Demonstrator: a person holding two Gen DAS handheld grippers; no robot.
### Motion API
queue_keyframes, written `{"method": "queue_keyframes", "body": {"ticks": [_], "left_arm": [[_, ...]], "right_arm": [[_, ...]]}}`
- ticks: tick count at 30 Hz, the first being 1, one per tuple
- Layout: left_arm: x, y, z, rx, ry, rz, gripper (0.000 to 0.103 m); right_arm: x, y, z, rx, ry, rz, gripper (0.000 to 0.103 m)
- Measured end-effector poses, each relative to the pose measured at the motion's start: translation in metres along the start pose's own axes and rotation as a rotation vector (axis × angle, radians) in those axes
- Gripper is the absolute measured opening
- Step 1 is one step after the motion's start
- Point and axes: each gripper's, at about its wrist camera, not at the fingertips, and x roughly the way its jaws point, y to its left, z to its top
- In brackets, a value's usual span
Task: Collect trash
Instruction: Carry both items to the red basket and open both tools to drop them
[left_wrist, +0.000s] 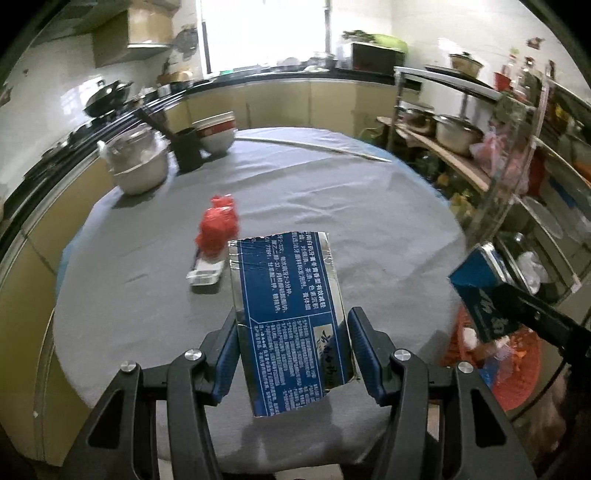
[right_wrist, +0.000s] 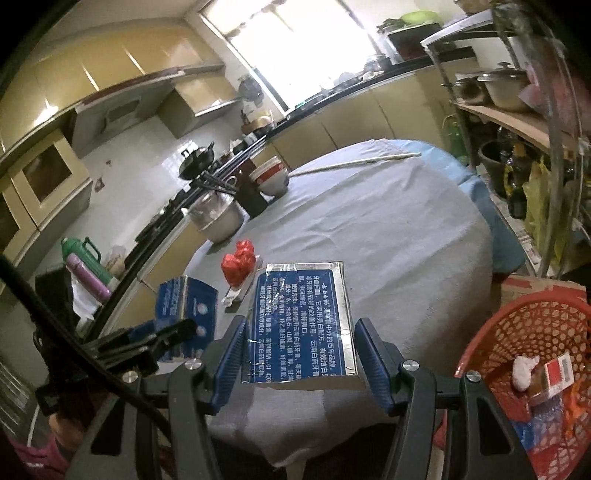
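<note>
- While both grippers hang over the near edge of the round table (left_wrist: 369, 206), each one clamps a piece of blue printed carton.
- Left gripper (left_wrist: 291, 354): jaws narrowed onto a torn blue carton piece (left_wrist: 291, 314), pads pressing its two long edges; the piece is lifted clear of the grey cloth.
- Right gripper (right_wrist: 299, 358): jaws closed on a second blue carton piece (right_wrist: 303, 325) with silver edges, held above the cloth at the near edge of the table.
- Far left of the table: a metal pot (left_wrist: 138, 166), a dark cup (left_wrist: 188, 149) holding chopsticks, and stacked bowls (left_wrist: 216, 134), close together.
- Table centre: a red plastic bag (left_wrist: 218, 227) rests on a small white packet (left_wrist: 205, 271), just beyond the left gripper's carton.
- Far side of the table: a long thin stick (left_wrist: 314, 147) lies across the cloth.
- Right of the table, lower than its top: a red mesh basket (right_wrist: 532, 325) holds a white crumpled wad (right_wrist: 524, 371) and a red-and-white pack (right_wrist: 554, 376).
- Far right: a metal shelf rack (left_wrist: 517, 122) carries pots and bags.
</note>
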Motion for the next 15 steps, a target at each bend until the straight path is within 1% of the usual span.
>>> {"method": "queue_keyframes", "body": {"ticks": [5,15], "left_arm": [[0.003,-0.023,0.005,0.061,-0.004,0.01,0.058],[0.011,-0.063,0.008,0.172,0.0,0.063,0.058]], "right_arm": [[-0.013,-0.014,0.002,0.029,-0.03,-0.003,0.062],[-0.023,-0.039,-0.004,0.077,-0.028,-0.02,0.062]]}}
